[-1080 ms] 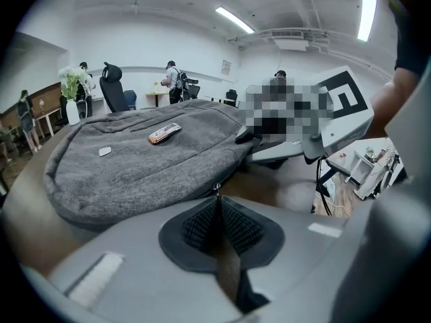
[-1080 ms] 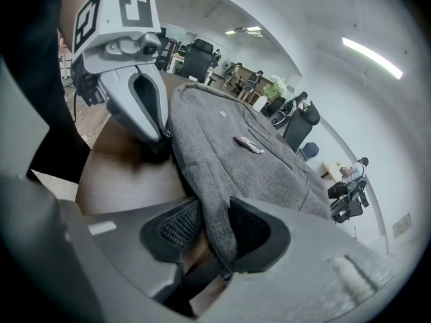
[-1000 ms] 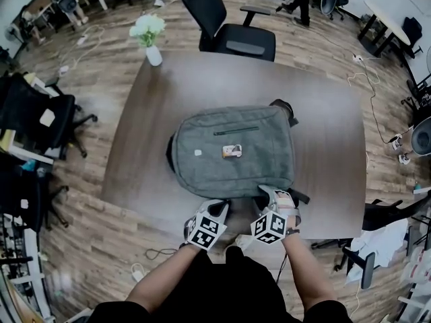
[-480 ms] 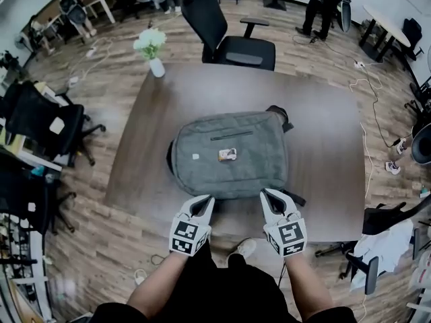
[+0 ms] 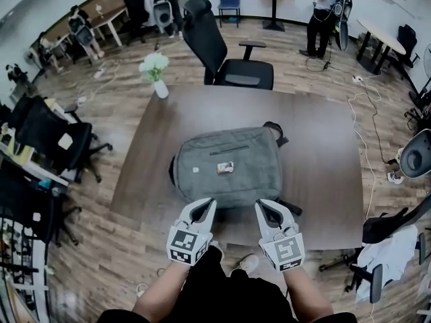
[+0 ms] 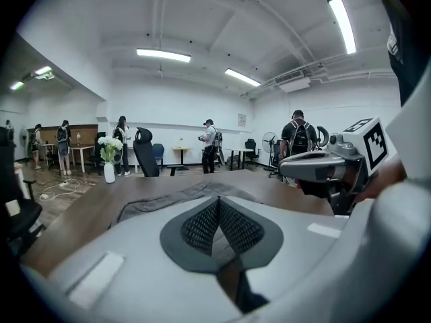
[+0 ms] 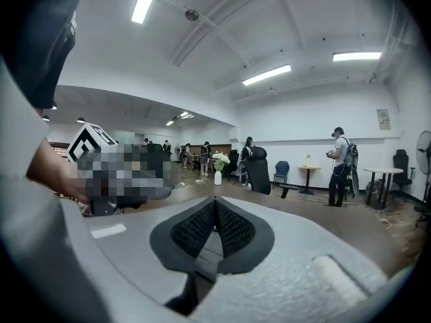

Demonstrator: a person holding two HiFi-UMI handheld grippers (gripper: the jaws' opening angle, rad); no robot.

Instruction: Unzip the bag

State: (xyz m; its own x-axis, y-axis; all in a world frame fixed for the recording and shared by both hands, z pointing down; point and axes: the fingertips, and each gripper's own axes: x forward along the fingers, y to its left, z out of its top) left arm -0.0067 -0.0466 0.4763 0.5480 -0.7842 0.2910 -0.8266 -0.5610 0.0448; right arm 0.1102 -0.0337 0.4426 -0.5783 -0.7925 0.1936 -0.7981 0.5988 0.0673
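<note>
Hovering short of the grey backpack (image 5: 256, 160), which lies flat on the tabletop (image 5: 323, 153) just ahead of both tips, not touched. Left gripper (image 5: 205, 204) pressed together on nothing; right gripper (image 5: 264, 205) likewise pressed together and empty.

By the look of it, no unzipping done: front-pocket zipper (image 5: 223, 151) reads as a closed line, with no gap showing along the edges. Whole job left: finding a zipper pull, pinching it, drawing it along.

Beyond the tips, on the backpack's face, a small white patch (image 5: 195, 169) and an orange-and-white tag (image 5: 225, 168). Writing too small to read.
</note>
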